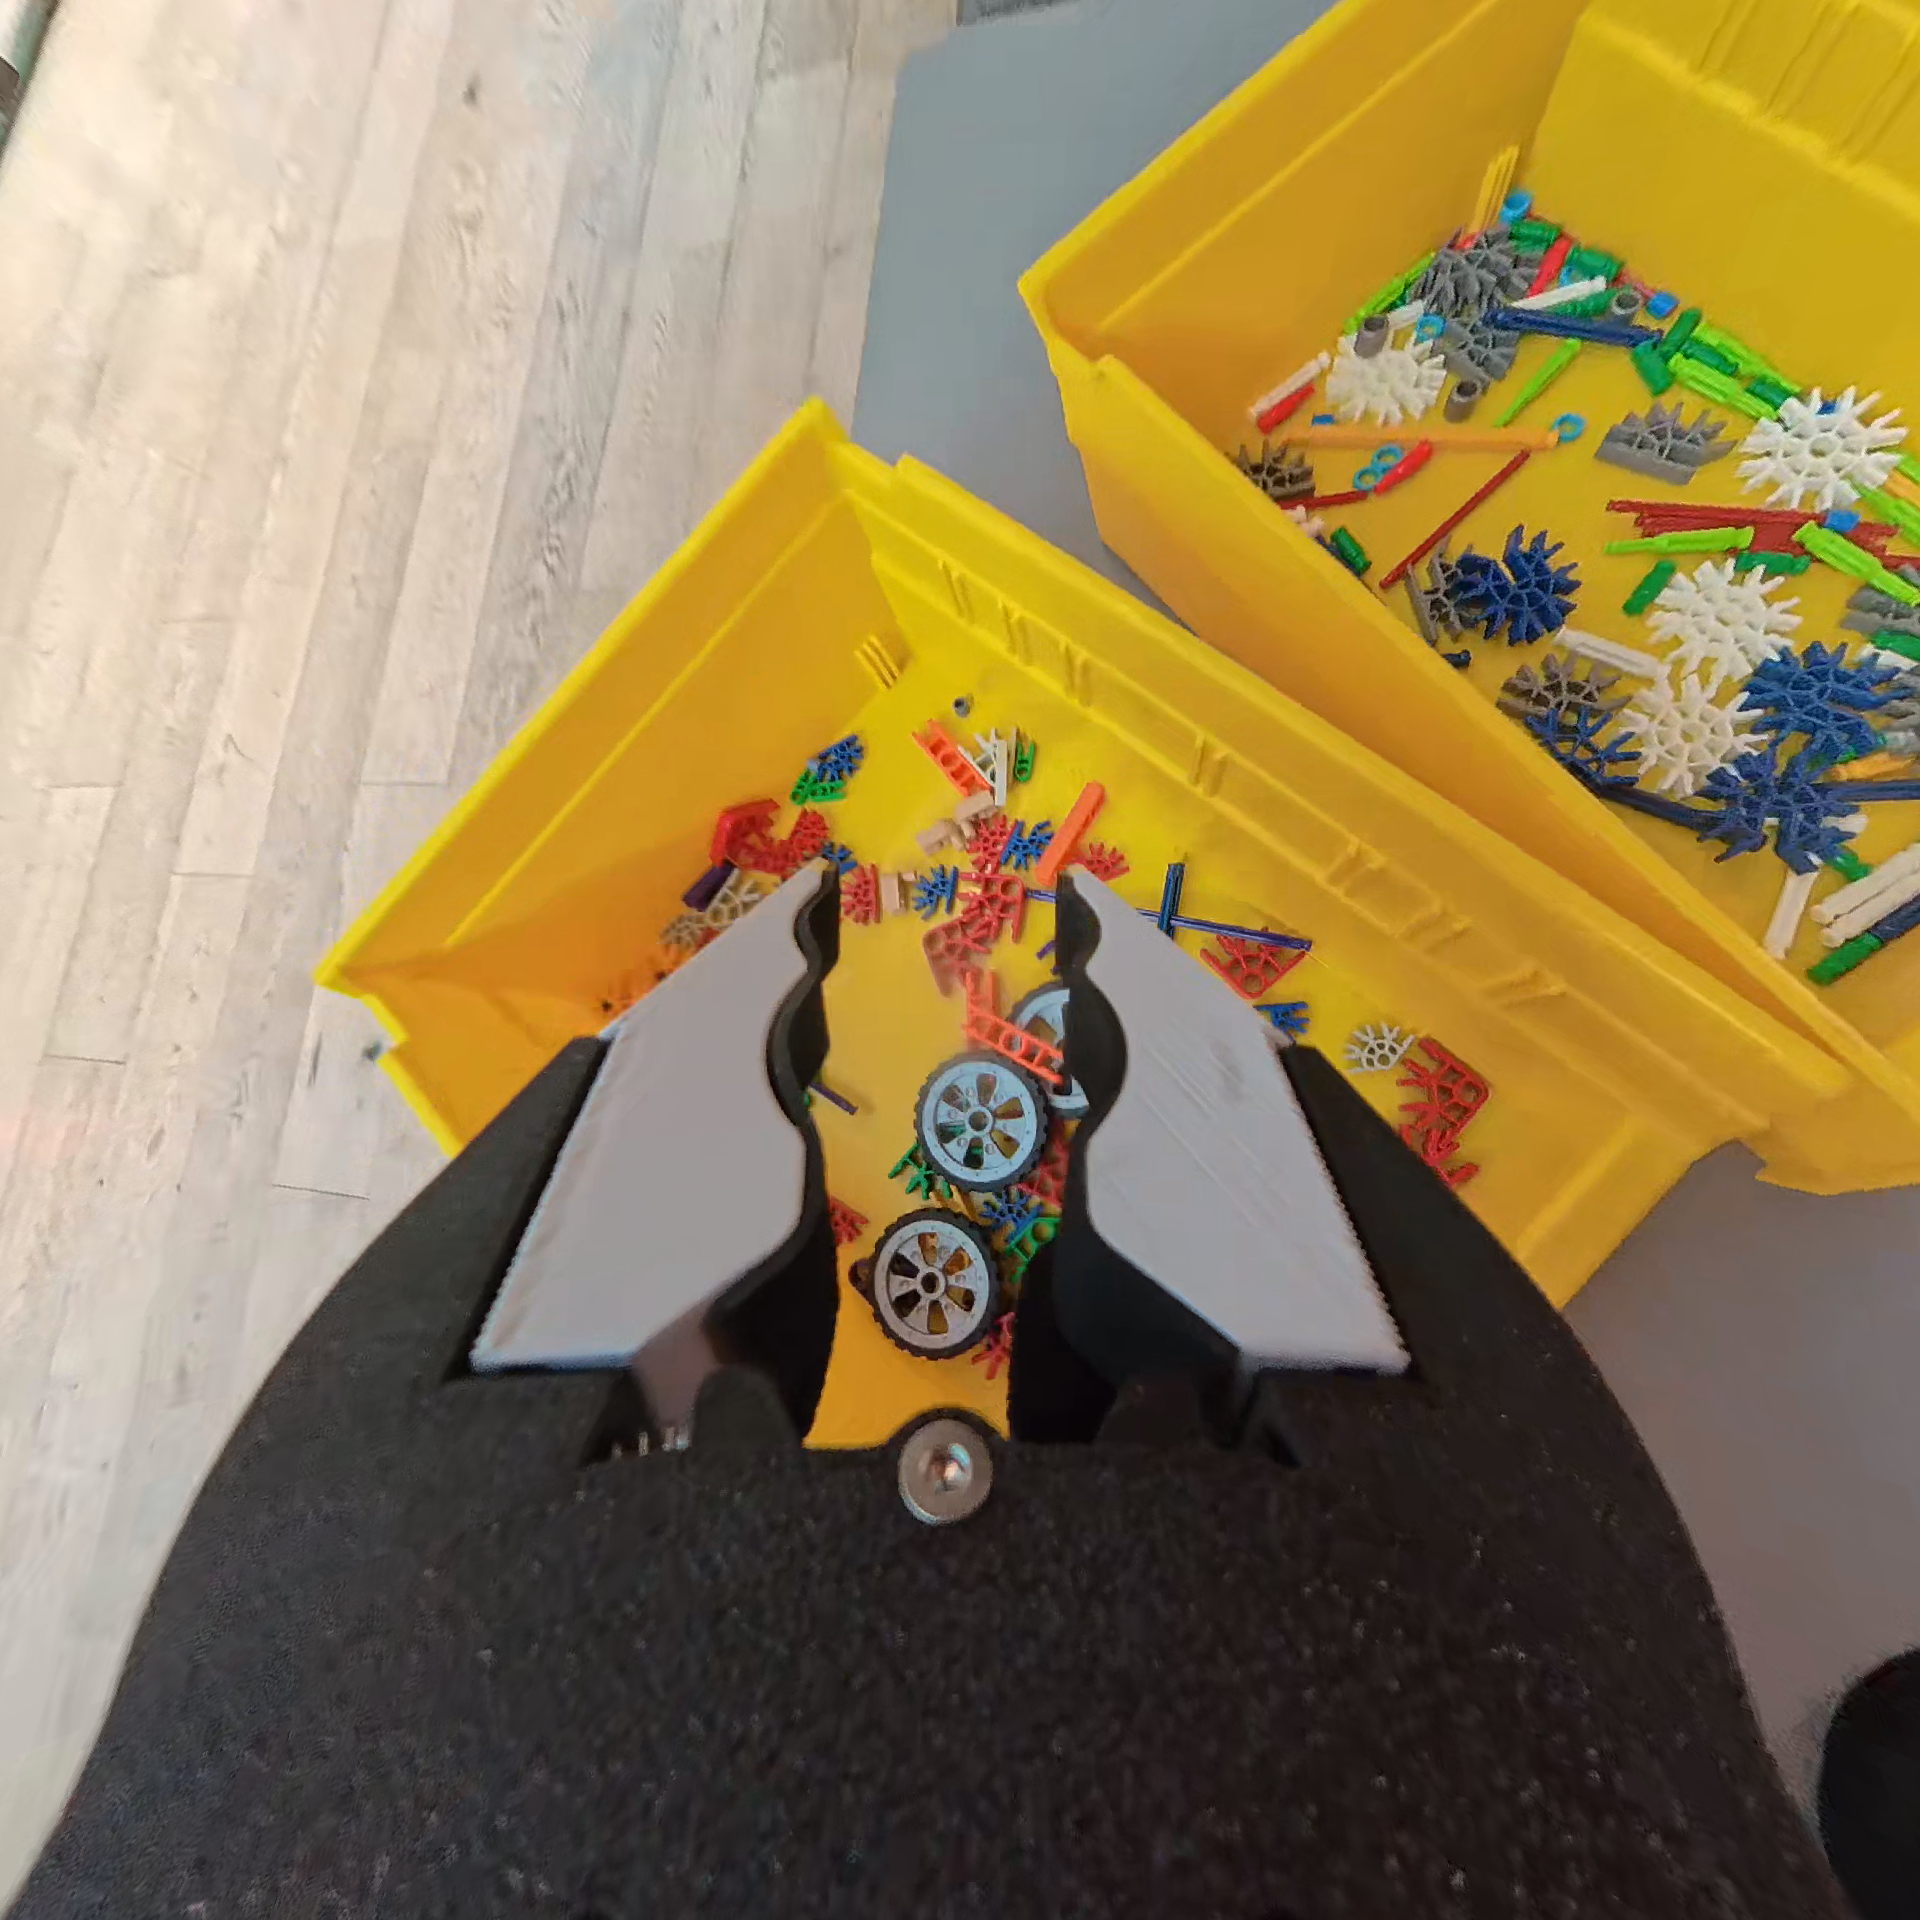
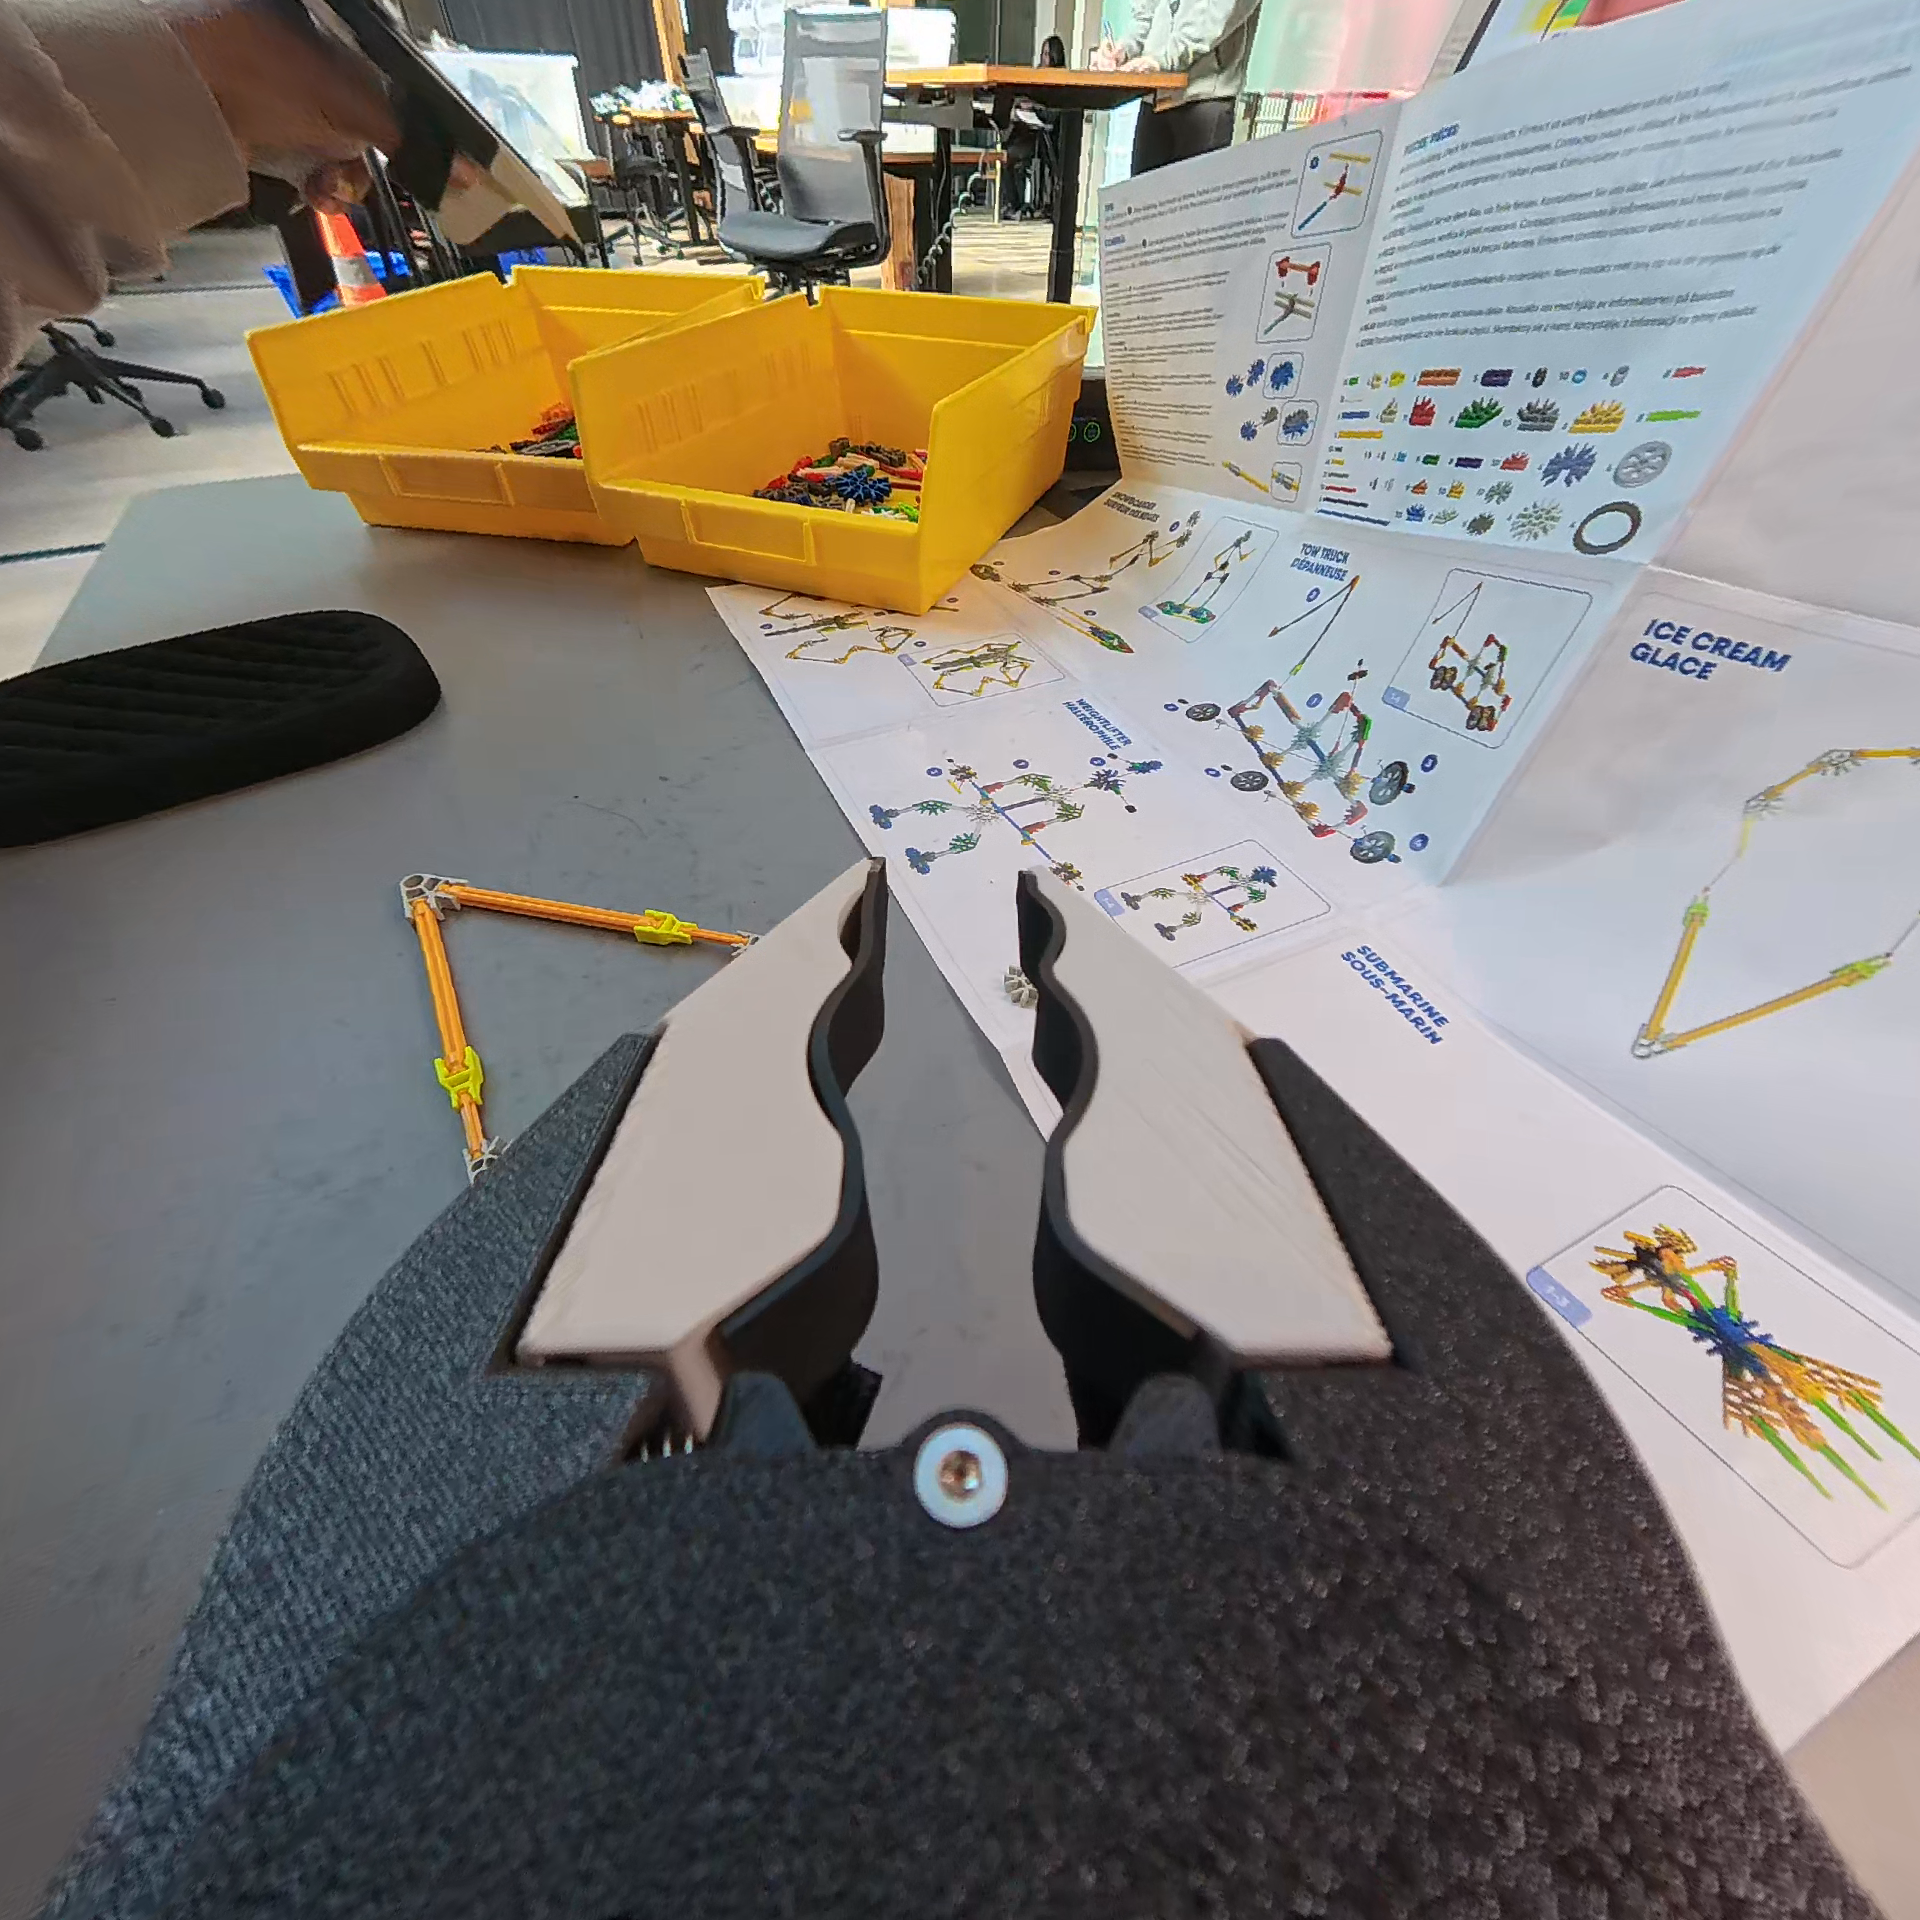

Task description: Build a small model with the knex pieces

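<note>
My left gripper is open and empty, hovering over a yellow bin of small construction-toy connectors. Two grey wheels lie between its jaws below, with red connectors near the tips. A second yellow bin of rods and snowflake connectors stands to the right. My right gripper is open and empty just above the grey table. A partial frame of orange rods with yellow-green connectors lies to its left. A small grey connector lies by its right finger.
A folded instruction sheet with pictures covers the table at right and stands up behind. Both yellow bins stand at the table's far side. A black padded object lies at left. A person's hand and sleeve reach in top left. Office chairs and desks stand beyond. The left gripper's tips are roughly 65 cm from the right gripper's.
</note>
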A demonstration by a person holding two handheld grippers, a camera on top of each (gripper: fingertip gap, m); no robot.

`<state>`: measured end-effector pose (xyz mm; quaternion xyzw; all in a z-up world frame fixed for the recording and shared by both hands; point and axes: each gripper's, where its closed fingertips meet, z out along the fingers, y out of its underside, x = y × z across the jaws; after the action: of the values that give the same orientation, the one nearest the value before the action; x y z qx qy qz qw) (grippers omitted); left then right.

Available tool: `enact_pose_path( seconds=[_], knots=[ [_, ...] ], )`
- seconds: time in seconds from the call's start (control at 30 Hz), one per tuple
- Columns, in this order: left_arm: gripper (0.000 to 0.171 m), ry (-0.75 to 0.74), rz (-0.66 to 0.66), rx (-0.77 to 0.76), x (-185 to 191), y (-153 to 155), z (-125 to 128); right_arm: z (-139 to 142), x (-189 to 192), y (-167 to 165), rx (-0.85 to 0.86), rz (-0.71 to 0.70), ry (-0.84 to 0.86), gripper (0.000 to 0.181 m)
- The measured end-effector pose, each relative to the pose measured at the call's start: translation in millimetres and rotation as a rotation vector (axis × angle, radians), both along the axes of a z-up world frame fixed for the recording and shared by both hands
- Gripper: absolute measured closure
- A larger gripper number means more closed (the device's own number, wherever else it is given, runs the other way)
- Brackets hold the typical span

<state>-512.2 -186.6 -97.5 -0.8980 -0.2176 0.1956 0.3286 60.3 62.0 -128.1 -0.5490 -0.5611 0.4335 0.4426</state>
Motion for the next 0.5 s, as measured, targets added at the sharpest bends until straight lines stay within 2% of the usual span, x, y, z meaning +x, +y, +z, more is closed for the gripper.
enact_pose_path(
  seconds=[0.07,0.2,0.27,0.33,0.4,0.5],
  knots=[
    [0.126,-0.127,-0.025,0.051,4.6,2.2,-12.2,-0.3,0.0,-0.3,0.007,0.000,-0.003,0.157],
    [0.125,-0.395,-0.118,0.196,31.6,12.1,-18.4,-4.0,-0.9,-1.0,0.000,0.009,-0.014,0.157],
    [0.125,-0.462,-0.133,0.242,36.3,13.0,-17.8,-6.0,-1.3,-1.3,-0.004,0.013,-0.020,0.157],
    [0.125,-0.534,-0.179,0.336,43.7,17.5,-6.9,-7.2,-1.5,-1.7,-0.004,0.014,-0.024,0.157],
    [0.121,-0.668,-0.290,0.476,62.2,24.3,13.0,-7.6,-1.7,-2.1,-0.002,0.015,-0.026,0.157],
    [0.100,-0.832,-0.447,0.599,89.3,24.7,35.0,-7.9,-1.8,-2.5,-0.004,0.016,-0.028,0.157]
  ],
)
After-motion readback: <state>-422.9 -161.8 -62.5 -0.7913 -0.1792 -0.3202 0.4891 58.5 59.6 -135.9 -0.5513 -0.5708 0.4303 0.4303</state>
